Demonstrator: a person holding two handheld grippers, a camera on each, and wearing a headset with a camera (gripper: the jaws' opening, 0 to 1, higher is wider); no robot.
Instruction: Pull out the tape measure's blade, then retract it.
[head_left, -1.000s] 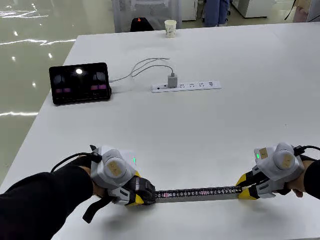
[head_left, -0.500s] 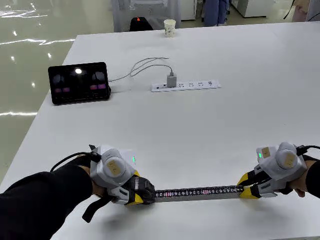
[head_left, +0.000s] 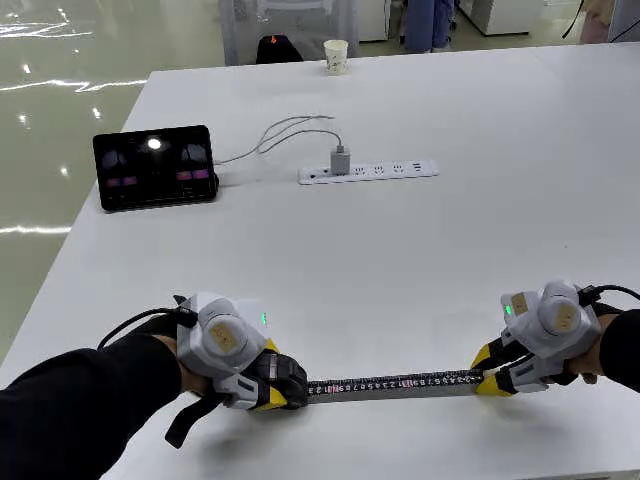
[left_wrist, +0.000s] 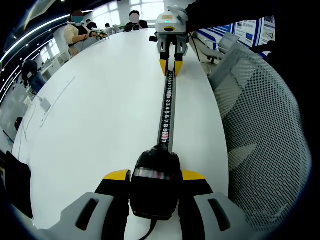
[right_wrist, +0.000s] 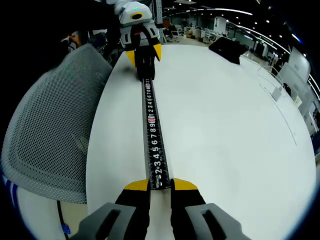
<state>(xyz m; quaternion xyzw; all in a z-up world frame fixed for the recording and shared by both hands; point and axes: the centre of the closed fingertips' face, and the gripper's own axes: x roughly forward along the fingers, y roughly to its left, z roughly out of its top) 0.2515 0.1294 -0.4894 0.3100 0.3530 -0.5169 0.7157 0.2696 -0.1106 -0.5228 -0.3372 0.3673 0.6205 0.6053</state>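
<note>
The tape measure's black case (head_left: 284, 382) sits low on the white table, clamped between the yellow-tipped jaws of my left gripper (head_left: 268, 384). In the left gripper view the black case (left_wrist: 156, 183) lies between the fingers. Its blade (head_left: 395, 383) runs flat along the table to the right, numbers facing up. My right gripper (head_left: 489, 372) is shut on the blade's end. In the right gripper view the blade (right_wrist: 152, 135) stretches away to the left gripper (right_wrist: 142, 52), and my right gripper (right_wrist: 159, 185) pinches the tip. The right gripper (left_wrist: 170, 57) also appears far along the blade (left_wrist: 167, 109) in the left gripper view.
A black tablet (head_left: 155, 165) stands at the left, a white power strip (head_left: 370, 171) with a plugged charger and cable lies mid-table, and a paper cup (head_left: 337, 56) stands at the far edge. A grey mesh chair (left_wrist: 265, 130) is beside the table's near edge.
The blade between the grippers has grown slightly longer: the right gripper drew a little further right with the tip. The head camera has shifted a bit.
</note>
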